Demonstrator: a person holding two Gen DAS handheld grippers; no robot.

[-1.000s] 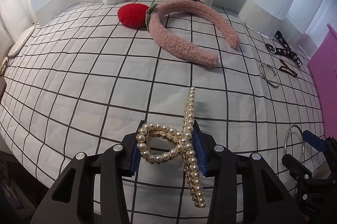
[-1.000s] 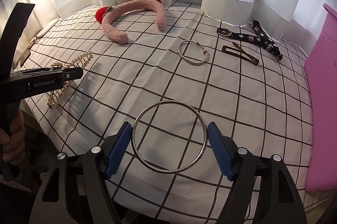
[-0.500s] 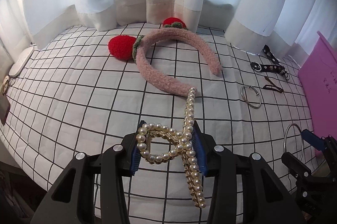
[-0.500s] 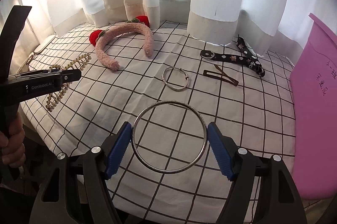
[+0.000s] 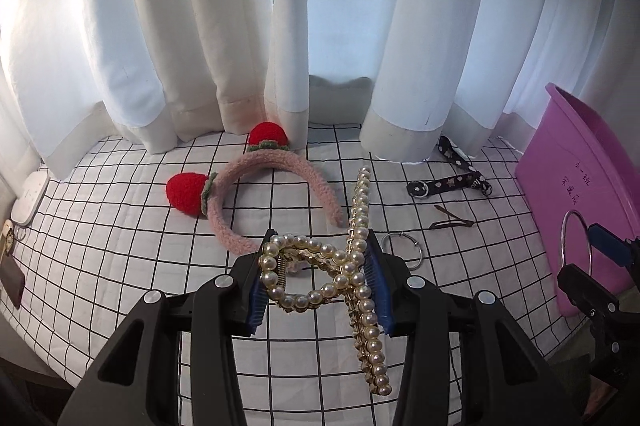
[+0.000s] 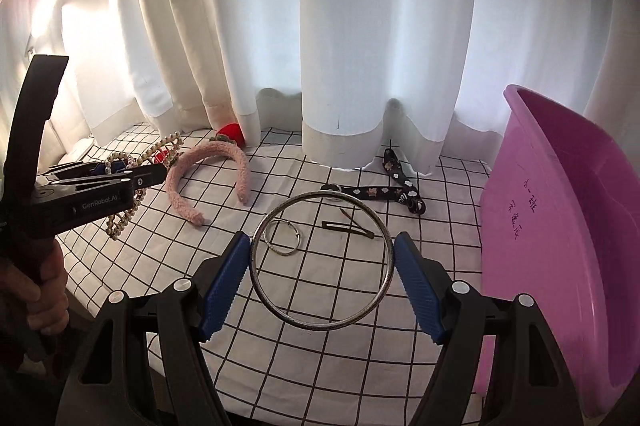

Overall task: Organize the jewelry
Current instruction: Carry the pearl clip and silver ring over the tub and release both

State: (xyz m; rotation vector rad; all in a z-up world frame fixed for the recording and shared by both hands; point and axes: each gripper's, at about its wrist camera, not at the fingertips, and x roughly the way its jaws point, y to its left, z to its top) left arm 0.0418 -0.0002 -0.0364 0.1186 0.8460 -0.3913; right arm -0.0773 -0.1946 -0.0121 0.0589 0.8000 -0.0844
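Observation:
My left gripper is shut on a pearl hair claw and holds it above the checked cloth; it also shows in the right wrist view. My right gripper is shut on a large silver bangle, held in the air; the bangle also shows in the left wrist view. On the cloth lie a pink fuzzy headband with red strawberries, a small silver ring bracelet, a brown hair clip and a black patterned strap.
A pink plastic bin stands at the right edge of the table, also seen in the left wrist view. White curtains hang behind the table. A white device and a small dark item lie at the far left.
Both grippers have risen and tilted up with their items still held; the table now sits lower and farther in both views, and the curtains fill the upper half.

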